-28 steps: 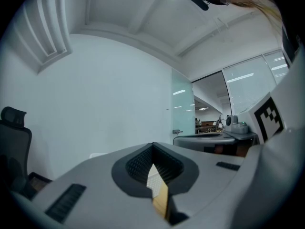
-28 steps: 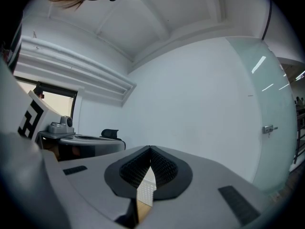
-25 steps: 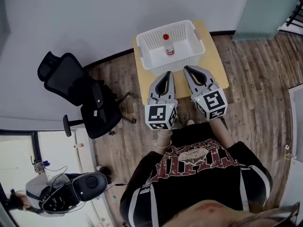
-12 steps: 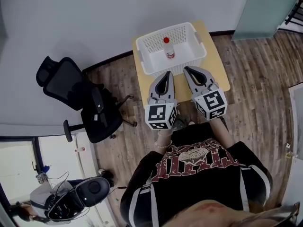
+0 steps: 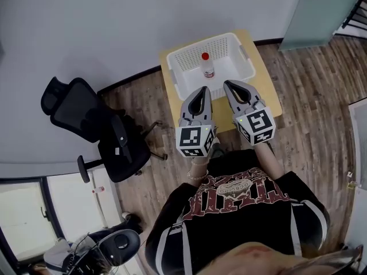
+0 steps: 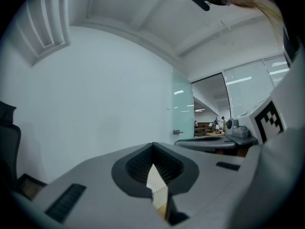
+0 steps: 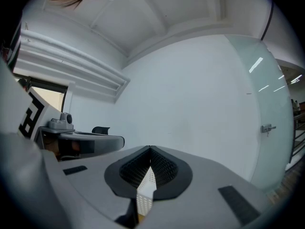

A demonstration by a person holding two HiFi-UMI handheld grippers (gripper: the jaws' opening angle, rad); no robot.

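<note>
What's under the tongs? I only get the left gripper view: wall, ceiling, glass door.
Observer: A white basket on a small table, right in front of the left tongs.
Operator: Anything in it?
Observer: One upright bottle with a red cap, near the middle of the basket.
Operator: And the other side?
Observer: The right tongs are shut at the tips with nothing gripped, held beside the left pair.
</note>
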